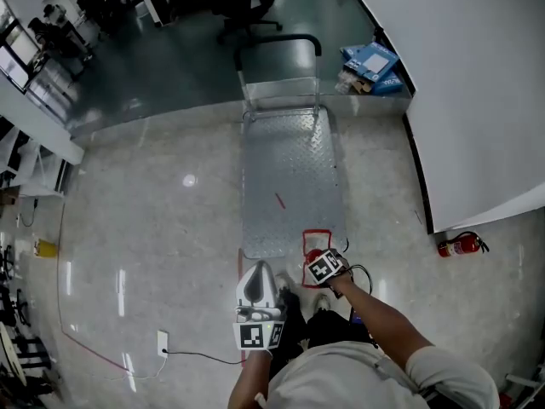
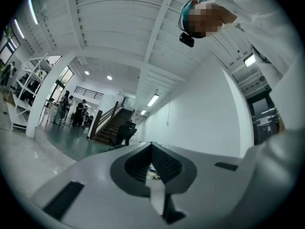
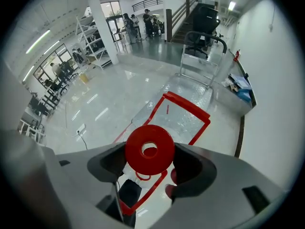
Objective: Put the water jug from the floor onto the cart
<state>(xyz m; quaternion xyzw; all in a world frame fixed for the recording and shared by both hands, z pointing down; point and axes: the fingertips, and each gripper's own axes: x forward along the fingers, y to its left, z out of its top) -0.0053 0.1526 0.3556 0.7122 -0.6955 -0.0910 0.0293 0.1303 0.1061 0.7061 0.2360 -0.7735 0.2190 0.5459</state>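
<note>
The water jug (image 1: 317,244) is a clear container with red edges and a red cap (image 3: 149,149). It hangs over the near right corner of the metal platform cart (image 1: 289,177). My right gripper (image 1: 317,261) is shut on the jug's neck just under the cap; in the right gripper view (image 3: 149,161) the cap fills the gap between the jaws and the clear body (image 3: 186,113) hangs below, over the cart deck (image 3: 193,92). My left gripper (image 1: 258,278) is held near my body, pointing upward. Its jaws (image 2: 152,168) meet with nothing between them.
The cart's push handle (image 1: 277,45) is at its far end. A white wall (image 1: 477,83) runs along the right, with a fire extinguisher (image 1: 460,244) at its foot and blue boxes (image 1: 372,62) by the corner. A socket and cable (image 1: 162,343) lie on the floor at left. An office chair (image 1: 247,7) stands beyond the cart.
</note>
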